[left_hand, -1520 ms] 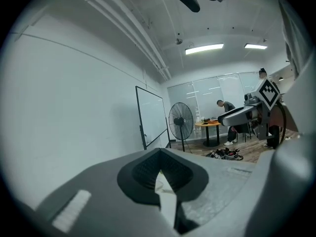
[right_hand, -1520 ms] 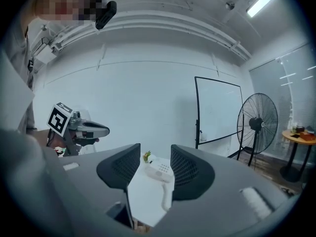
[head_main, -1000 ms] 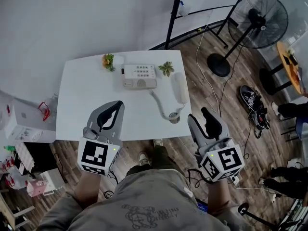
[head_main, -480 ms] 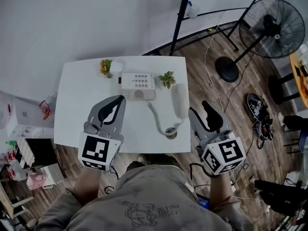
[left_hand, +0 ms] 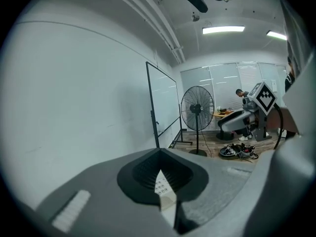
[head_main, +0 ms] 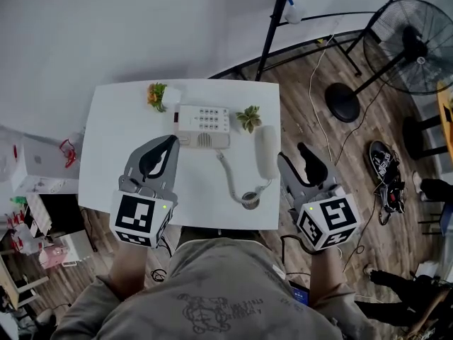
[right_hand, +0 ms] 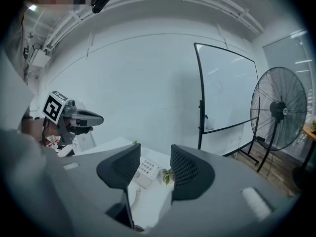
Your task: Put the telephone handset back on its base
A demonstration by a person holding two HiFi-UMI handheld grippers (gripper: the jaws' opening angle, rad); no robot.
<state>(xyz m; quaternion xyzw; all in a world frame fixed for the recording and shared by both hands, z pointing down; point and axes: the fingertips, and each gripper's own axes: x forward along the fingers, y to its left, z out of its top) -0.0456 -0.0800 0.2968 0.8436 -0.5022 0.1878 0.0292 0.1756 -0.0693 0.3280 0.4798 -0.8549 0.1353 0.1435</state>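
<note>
Handset (head_main: 267,152) lies off its cradle on the white table (head_main: 113,161), at about three o'clock from the telephone base (head_main: 203,126). Its coiled cord (head_main: 233,183) loops away toward six o'clock. Nothing of the job looks done yet, since the handset is neither gripped nor lifted. The right gripper (head_main: 294,158) hovers at roughly five o'clock of it, just past the table edge, fingers wide apart with nothing between them. The left gripper (head_main: 170,144) hangs at seven o'clock of the base, fingers seemingly closed tip to tip and empty, though its own view is cramped. Reaching, grasping, lifting and seating all remain.
</note>
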